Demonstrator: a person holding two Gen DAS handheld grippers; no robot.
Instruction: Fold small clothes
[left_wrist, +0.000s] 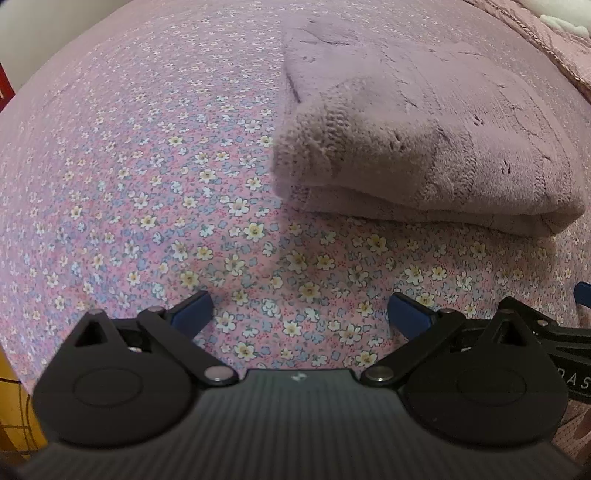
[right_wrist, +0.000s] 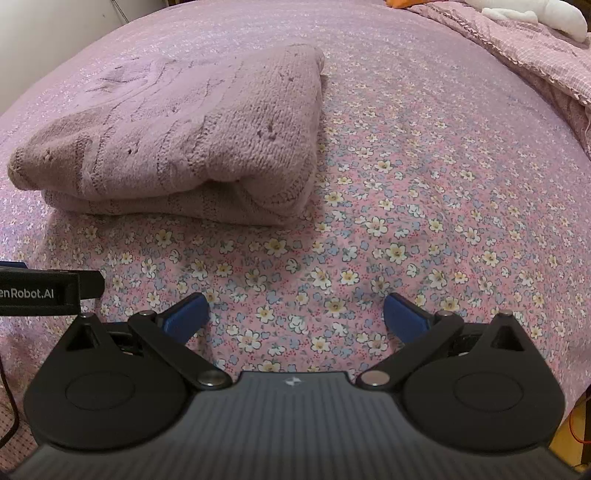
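A mauve knitted garment (left_wrist: 424, 140) lies folded in a thick stack on the floral bedsheet (left_wrist: 147, 206). It also shows in the right wrist view (right_wrist: 177, 136), at upper left. My left gripper (left_wrist: 300, 314) is open and empty, low over the sheet, in front of the garment and apart from it. My right gripper (right_wrist: 297, 314) is open and empty too, in front and to the right of the garment. The right gripper's body shows at the left wrist view's right edge (left_wrist: 569, 332); the left gripper's body shows in the right wrist view (right_wrist: 40, 293).
A pink textured blanket (right_wrist: 535, 55) is bunched at the far right of the bed, with a white soft item (right_wrist: 535, 14) on it. A pale wall (right_wrist: 44, 33) stands beyond the bed's far left. A cable (right_wrist: 9, 402) hangs at lower left.
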